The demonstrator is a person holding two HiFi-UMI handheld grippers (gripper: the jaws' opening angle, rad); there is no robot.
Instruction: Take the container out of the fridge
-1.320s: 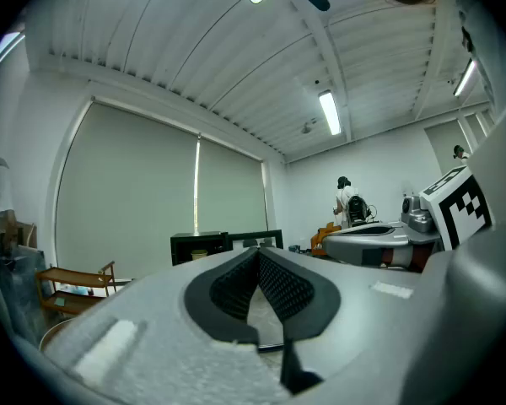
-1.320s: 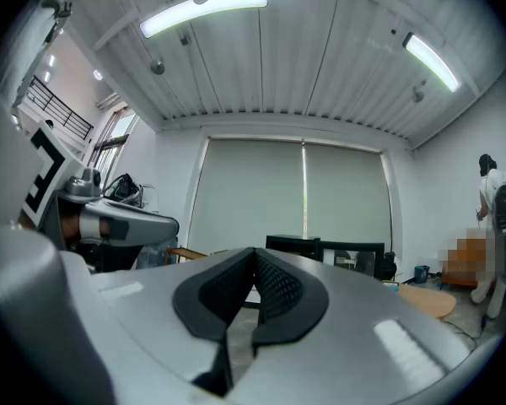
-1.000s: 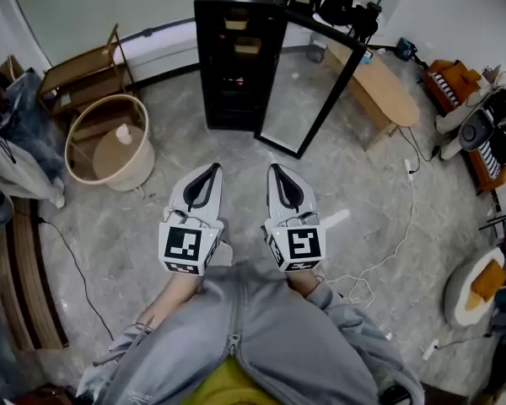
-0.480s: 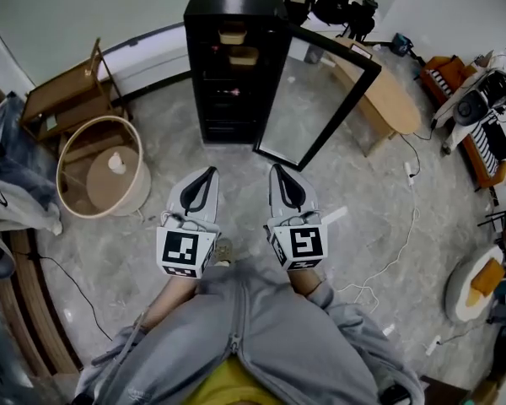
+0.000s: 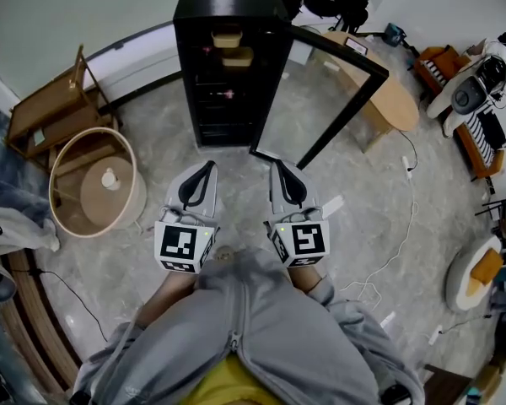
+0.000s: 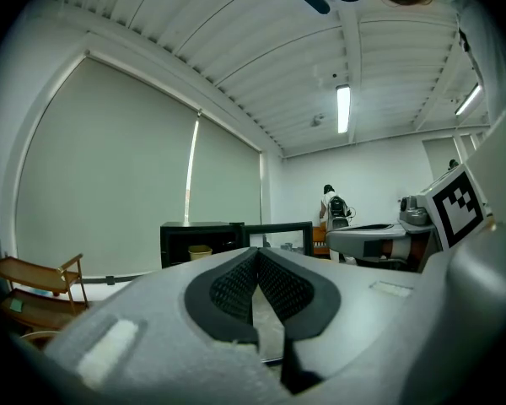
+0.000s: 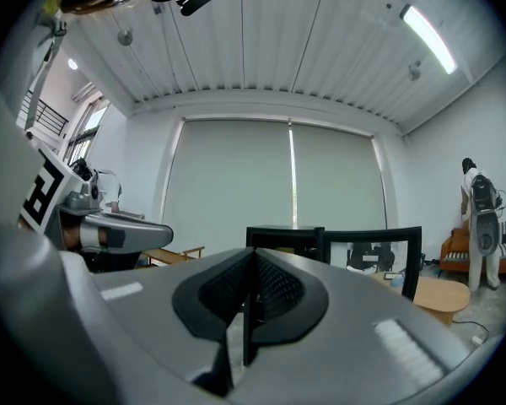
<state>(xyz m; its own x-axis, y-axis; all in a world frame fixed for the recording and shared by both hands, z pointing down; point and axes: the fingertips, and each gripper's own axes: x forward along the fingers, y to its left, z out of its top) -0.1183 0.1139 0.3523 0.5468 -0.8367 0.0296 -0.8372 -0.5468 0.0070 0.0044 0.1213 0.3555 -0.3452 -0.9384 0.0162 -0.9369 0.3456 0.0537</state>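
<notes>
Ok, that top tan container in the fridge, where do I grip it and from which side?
Probably its near rim, coming straight in through the fridge's open front. The top container sits on a shelf between side walls, and the door stands swung open to the right. The left gripper and right gripper are shut, so open one first.

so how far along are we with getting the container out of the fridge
Done: the glass door of the fridge stands open. In hand: nothing; the left gripper and right gripper are both shut and empty, held short of the fridge. Left: reach in, grip a tan container on the upper shelves, and bring it out.
</notes>
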